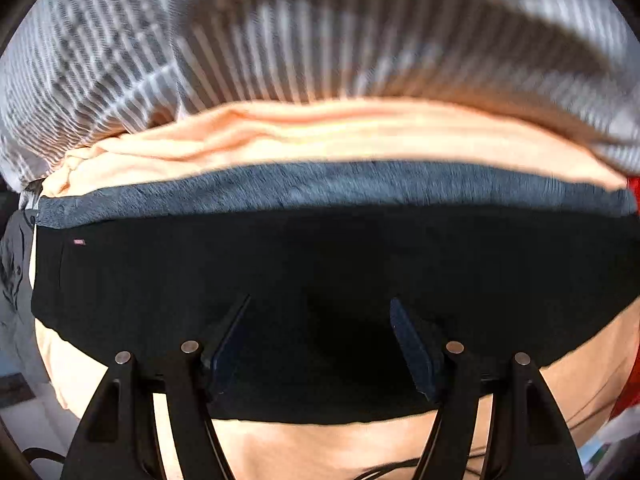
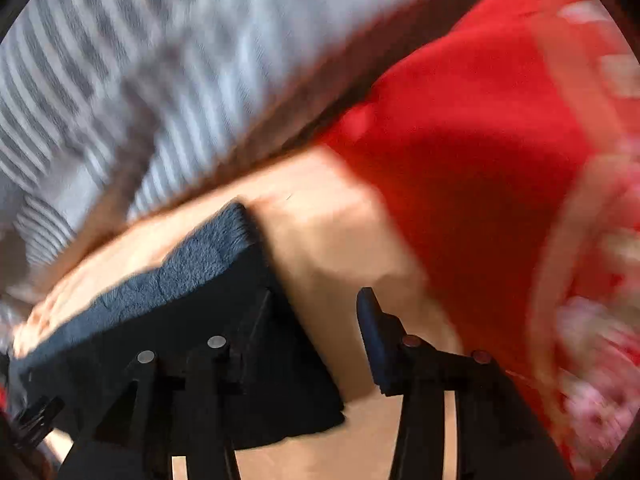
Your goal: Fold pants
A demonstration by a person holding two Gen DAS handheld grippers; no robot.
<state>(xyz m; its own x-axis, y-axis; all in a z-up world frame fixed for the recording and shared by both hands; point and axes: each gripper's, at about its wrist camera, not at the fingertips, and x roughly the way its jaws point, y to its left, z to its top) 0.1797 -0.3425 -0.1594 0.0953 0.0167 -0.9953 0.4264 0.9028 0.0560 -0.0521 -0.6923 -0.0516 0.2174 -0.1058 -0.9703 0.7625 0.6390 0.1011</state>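
Note:
The pants are black, folded into a flat wide rectangle with a blue-grey fleecy band along the far edge, lying on a peach sheet. My left gripper is open, its fingers spread just above the black cloth near its front edge. In the right wrist view the folded pants lie at lower left with their right end corner showing. My right gripper is open, left finger over the pants' end, right finger over the bare peach sheet.
A grey-and-white striped blanket is bunched behind the pants and also shows in the right wrist view. A red patterned cloth lies to the right. Grey clothing hangs at the far left edge.

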